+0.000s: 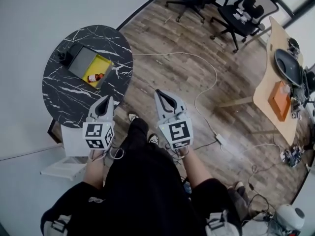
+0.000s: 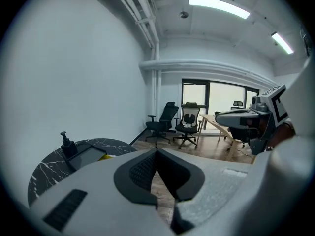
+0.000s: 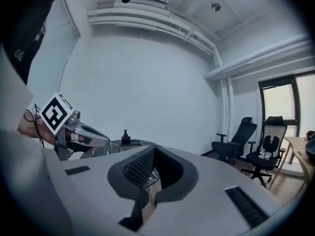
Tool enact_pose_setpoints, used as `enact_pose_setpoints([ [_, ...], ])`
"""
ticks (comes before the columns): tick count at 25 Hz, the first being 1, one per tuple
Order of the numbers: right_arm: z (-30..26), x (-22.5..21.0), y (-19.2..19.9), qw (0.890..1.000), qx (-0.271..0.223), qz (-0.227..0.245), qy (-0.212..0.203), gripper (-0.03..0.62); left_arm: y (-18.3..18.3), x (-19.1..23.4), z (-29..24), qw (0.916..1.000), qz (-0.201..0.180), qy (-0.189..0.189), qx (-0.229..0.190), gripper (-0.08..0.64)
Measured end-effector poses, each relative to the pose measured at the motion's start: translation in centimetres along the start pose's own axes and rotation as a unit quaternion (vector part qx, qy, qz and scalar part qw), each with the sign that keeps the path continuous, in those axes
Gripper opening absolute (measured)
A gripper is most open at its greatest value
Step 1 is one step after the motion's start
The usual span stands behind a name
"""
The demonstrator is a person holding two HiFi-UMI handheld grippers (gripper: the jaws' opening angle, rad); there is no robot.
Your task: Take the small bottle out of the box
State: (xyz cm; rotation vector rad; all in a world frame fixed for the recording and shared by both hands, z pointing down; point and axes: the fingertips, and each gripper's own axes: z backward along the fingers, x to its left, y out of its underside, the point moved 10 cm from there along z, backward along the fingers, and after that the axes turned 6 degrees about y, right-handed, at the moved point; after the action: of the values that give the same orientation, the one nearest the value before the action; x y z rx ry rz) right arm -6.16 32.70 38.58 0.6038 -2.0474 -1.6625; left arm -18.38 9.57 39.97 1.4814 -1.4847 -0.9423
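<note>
Left grey hand-held gripper [image 1: 105, 101] jaws were closed, empty; right grey gripper [image 1: 161, 95] same. Both were side by side, pointing far, just near of the round black marble table [image 1: 64, 92].

The round table [image 1: 64, 92] has a smooth black marble-look top with white veins. The floor [image 1: 187, 77] is matt brown wood plank. The box [image 1: 82, 62] looks matt; the small bottle [image 1: 95, 77] may be glossy plastic. The left gripper [image 2: 156, 154] and right gripper [image 3: 153, 151] are matt grey plastic with ribbed black pads [image 2: 142, 171].
</note>
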Motion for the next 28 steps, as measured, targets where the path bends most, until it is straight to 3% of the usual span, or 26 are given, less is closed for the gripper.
enact_pose_setpoints([
  [12,-11.0,-0.9,-1.4,0.997,0.039,0.018,-0.065,-0.003,-0.9,8.8,-4.9,0.9995,0.017,-0.014,0.025,-0.002],
  [21,-20.1,2.0,-2.0,0.989,0.071,0.032,-0.128,-0.003,-0.1,16.2,-7.3,0.9971,0.033,-0.028,0.063,-0.002],
  [28,-25.8,4.9,-1.7,0.977,0.103,0.044,-0.183,-0.003,1.5,20.6,-8.2,0.994,0.031,0.011,0.105,-0.002],
])
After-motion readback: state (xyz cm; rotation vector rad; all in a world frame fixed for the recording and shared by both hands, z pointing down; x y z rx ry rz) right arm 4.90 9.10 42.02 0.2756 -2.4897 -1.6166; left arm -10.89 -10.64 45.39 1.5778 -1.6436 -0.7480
